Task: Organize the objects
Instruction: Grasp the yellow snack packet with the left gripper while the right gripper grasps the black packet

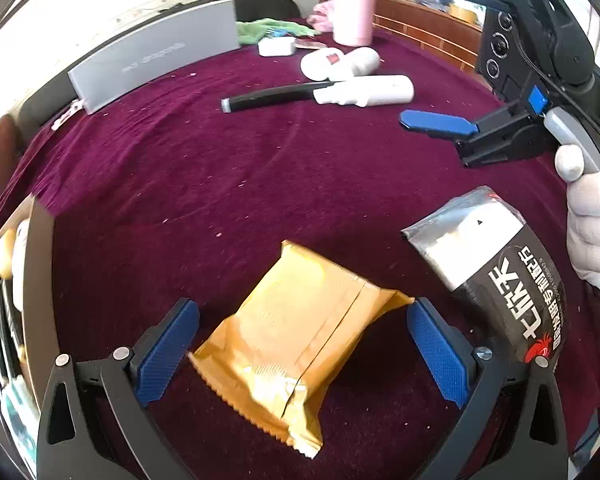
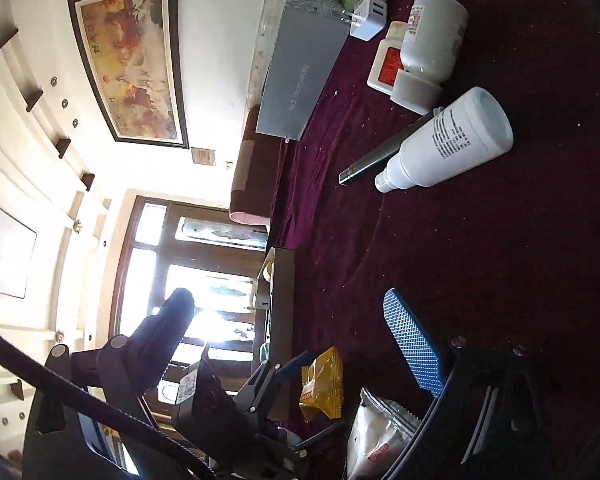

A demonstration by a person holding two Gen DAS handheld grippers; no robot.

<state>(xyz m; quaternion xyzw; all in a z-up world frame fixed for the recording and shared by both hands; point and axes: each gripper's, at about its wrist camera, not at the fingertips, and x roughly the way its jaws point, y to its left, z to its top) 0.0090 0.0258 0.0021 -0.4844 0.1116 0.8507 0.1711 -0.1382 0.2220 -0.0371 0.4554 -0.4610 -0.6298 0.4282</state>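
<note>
A yellow snack packet [image 1: 296, 344] lies on the maroon cloth between the blue pads of my left gripper [image 1: 302, 306]. That gripper is open around it, pointing steeply down; the packet's corners reach close to both pads. A black and silver packet [image 1: 496, 264] lies to its right. My right gripper [image 1: 436, 54], held by a white-gloved hand [image 1: 592, 232], hovers at the upper right, open and empty. In the right wrist view the right gripper [image 2: 296, 320] spans wide, with the yellow packet [image 2: 324, 384] and silver packet [image 2: 380, 432] below it.
A white spray bottle [image 1: 364, 92], a black tube [image 1: 268, 98], two white pill bottles [image 1: 336, 64] and a charger [image 1: 276, 46] lie farther back. A grey box [image 1: 160, 56] and a pink bottle [image 1: 352, 8] stand behind. A cardboard box [image 1: 40, 280] holding items sits at the left.
</note>
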